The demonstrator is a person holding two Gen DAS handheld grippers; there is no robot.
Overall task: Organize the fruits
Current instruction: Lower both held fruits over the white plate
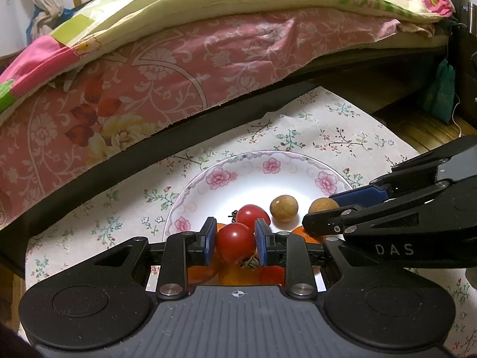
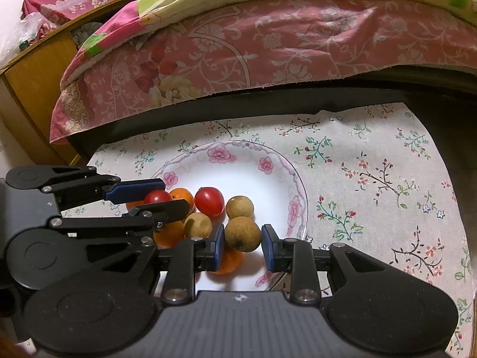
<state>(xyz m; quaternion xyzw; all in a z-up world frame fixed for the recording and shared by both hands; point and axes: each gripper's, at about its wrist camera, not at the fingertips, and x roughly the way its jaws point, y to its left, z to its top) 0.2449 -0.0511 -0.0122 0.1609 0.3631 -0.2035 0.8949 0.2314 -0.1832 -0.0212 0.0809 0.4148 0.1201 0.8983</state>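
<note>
Left wrist view shows the left gripper (image 1: 235, 243) clamped on a red tomato (image 1: 235, 241) over the plate (image 1: 226, 167), while the right gripper (image 2: 242, 238) pinches a brown fruit (image 2: 243, 233) near the plate's right rim. Both picks look made; next, I judge, comes lifting each clear without knocking the pile, toward separate spots on the cloth (image 2: 372, 179).

Fruits (image 2: 209, 201) lie in plate (image 2: 256, 161) on tablecloth (image 2: 372, 161).

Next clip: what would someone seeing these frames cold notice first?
Probably the white flower-rimmed plate of small fruit on the floral tablecloth, below a pink patterned bedspread. Over it, the left hand-held gripper is closed on a red cherry tomato, and the right hand-held gripper on a round brown longan-like fruit. More tomatoes, brown fruits and small orange ones lie loose on the plate.
</note>
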